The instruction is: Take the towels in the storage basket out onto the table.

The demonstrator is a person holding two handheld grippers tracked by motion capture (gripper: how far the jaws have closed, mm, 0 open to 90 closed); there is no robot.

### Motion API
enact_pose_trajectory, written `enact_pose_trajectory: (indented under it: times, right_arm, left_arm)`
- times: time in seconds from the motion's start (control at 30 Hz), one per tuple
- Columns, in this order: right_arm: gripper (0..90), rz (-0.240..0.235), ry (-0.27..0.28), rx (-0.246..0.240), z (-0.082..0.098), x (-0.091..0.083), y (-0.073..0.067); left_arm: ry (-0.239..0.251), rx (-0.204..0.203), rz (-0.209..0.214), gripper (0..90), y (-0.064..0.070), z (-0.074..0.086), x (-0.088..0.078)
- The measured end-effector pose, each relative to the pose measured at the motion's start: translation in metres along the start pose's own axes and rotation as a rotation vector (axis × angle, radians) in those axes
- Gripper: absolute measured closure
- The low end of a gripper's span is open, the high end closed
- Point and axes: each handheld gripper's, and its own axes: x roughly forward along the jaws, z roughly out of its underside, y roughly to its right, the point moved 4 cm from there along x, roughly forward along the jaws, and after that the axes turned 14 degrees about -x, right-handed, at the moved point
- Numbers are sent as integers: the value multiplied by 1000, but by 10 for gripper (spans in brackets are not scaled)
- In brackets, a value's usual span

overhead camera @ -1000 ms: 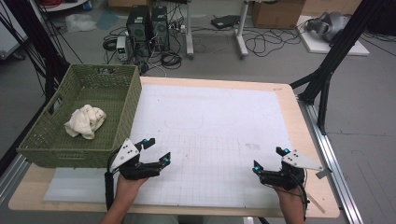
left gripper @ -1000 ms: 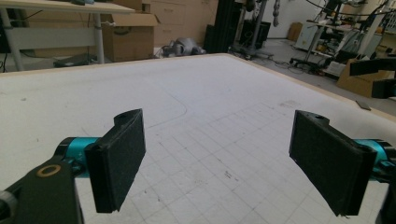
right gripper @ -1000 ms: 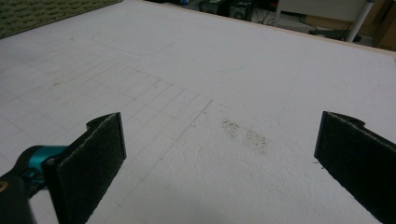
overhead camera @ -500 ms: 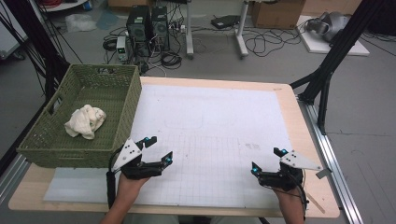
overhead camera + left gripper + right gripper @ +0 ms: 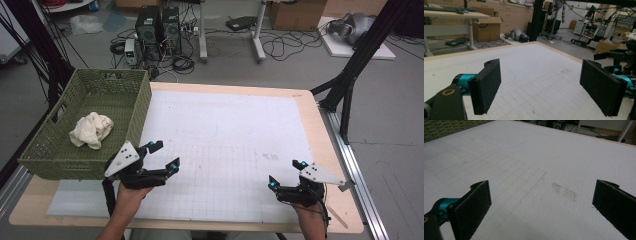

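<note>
The white cloth [image 5: 91, 130] lies bunched inside the green woven basket [image 5: 135, 112] at the table's left rear, and it is the nearest thing to either tool. The left gripper [image 5: 160, 155] hovers low over the white gridded mat [image 5: 240, 145], just beside the basket's near right corner; its jaws stand wide apart and hold nothing, as the left gripper view confirms with bare mat between the two black pads [image 5: 486, 87]. The right gripper [image 5: 285, 175] rests near the mat's front right edge, well apart from the basket, jaws likewise spread and empty; the right gripper view shows its pads [image 5: 472, 207] over a faint smudge [image 5: 564, 190] on the mat.

Several things could go wrong from here. If the left gripper heads for the cloth, the basket wall stands between them, so a low, straight approach would likely knock the rim and shove or tip the light basket toward the table's left edge. The cloth is soft and crumpled; a shallow pinch could catch one fold only, letting the rest drag on the weave or slip free during lifting. A deep plunge might snag a jaw in the basket's weave. The trailing cable could also catch on the basket corner. The right gripper is too far off to steady the basket quickly.
</note>
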Motion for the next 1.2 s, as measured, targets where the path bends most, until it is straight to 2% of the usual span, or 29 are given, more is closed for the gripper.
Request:
enact_pose_trajectory:
  times: [0.1,0.17,0.23,0.27,0.33,0.43,0.57,0.7,0.9,1.0,1.07,1.2]
  right_arm:
    - [12,0,0,4,0,0,0]
    - [12,-2,-2,13,0,0,-2]
    - [12,-4,1,2,-1,-1,-3]
    - [12,-4,3,-1,-2,-1,-4]
    - [12,-5,3,-6,-3,-2,-6]
    - [12,-6,2,-8,-4,-2,-7]
    - [12,-8,-3,-8,-4,-2,-8]
    - [12,-12,-11,-20,-3,0,-9]
    - [12,-17,-20,-20,-2,3,-9]
    - [12,-16,-18,-12,-3,3,-9]
    - [12,-16,-17,-12,-4,3,-10]
    - [12,-18,-19,-17,-4,3,-10]
  left_arm:
    - [17,10,8,184,0,-12,-10]
    - [15,16,12,184,-3,-19,-16]
    - [0,8,26,185,-7,-25,-22]
    - [0,4,19,185,-9,-29,-25]
    - [-6,16,-4,179,-14,-37,-32]
    - [2,15,-44,175,-26,-49,-42]
    - [4,-8,-72,173,-43,-65,-54]
    - [2,8,-107,172,-59,-83,-63]
    - [29,13,-154,172,-86,-108,-77]
    - [23,2,-184,172,-102,-115,-80]
    - [26,-26,-195,174,-115,-118,-81]
    - [19,-55,-287,182,-139,-116,-82]
